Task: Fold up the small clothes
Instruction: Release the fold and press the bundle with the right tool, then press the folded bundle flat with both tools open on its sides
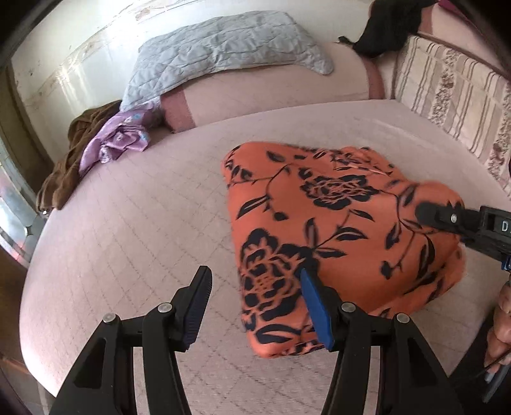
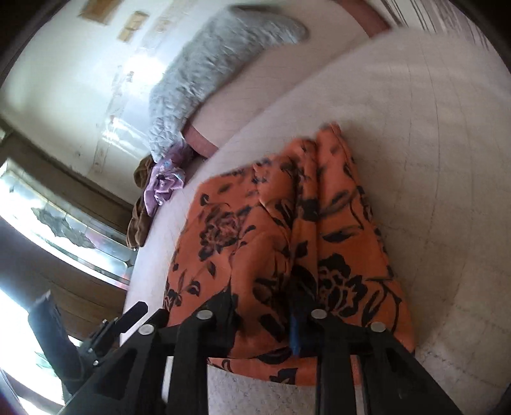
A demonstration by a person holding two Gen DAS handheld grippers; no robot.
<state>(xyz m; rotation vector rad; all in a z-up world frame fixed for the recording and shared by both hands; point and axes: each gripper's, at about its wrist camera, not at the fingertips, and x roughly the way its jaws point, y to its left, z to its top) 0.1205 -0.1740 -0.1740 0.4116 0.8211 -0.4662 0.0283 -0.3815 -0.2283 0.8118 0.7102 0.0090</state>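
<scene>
An orange garment with black flowers (image 1: pixel 335 230) lies folded on the pale pink bed (image 1: pixel 134 223). My left gripper (image 1: pixel 255 306) is open and empty at the garment's near left edge, its blue-padded right finger (image 1: pixel 314 306) over the cloth. My right gripper shows in the left wrist view at the garment's right side (image 1: pixel 437 214). In the right wrist view the garment (image 2: pixel 287 242) lies under and between my right gripper's fingers (image 2: pixel 265 316), which stand apart over the cloth; the tips are hidden in the folds.
A grey quilted pillow (image 1: pixel 223 57) lies on a pink bolster (image 1: pixel 274 92) at the bed's head. A purple garment (image 1: pixel 118 143) and a brown one (image 1: pixel 70 166) lie at the far left edge. A striped cushion (image 1: pixel 453 95) and black cloth (image 1: pixel 389 25) are far right.
</scene>
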